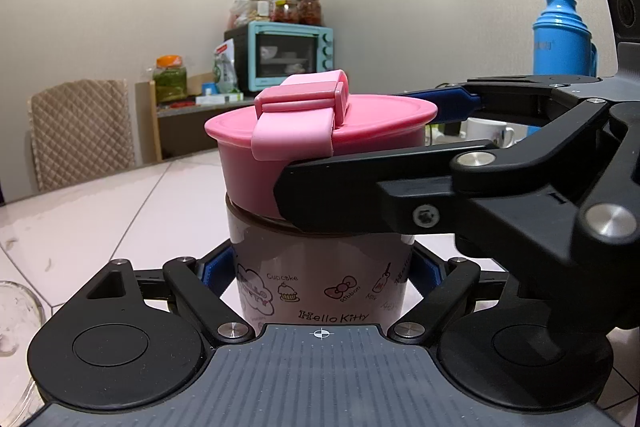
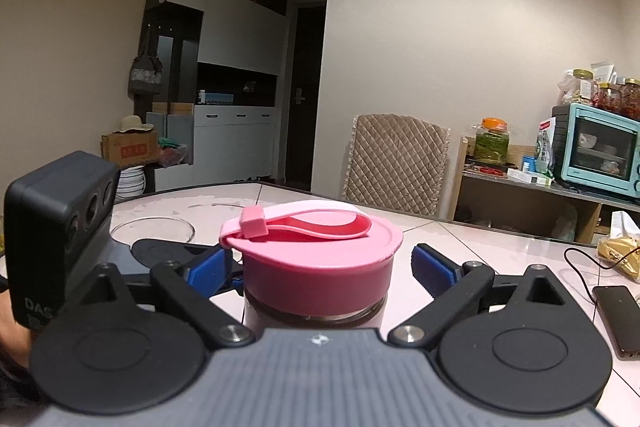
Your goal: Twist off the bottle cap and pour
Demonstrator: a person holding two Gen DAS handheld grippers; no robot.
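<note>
In the left wrist view the left claw (image 1: 320, 269) is closed on the bottle (image 1: 320, 279), its blue pads tight against both sides of the body, while the right claw (image 1: 360, 147) reaches in from the right around the pink cap (image 1: 320, 143) above. In the right wrist view that claw (image 2: 320, 267) stands open with the cap (image 2: 316, 259) between its pads (image 2: 434, 267), a clear gap on each side; a glass bowl (image 2: 152, 227) sits beyond to the left and a phone (image 2: 618, 319) to the right.

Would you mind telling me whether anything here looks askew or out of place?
Yes: the pink cap sits tilted on the bottle, its lower edge slanting against the dark neck ring, as if partly unscrewed. No spill shows.
</note>
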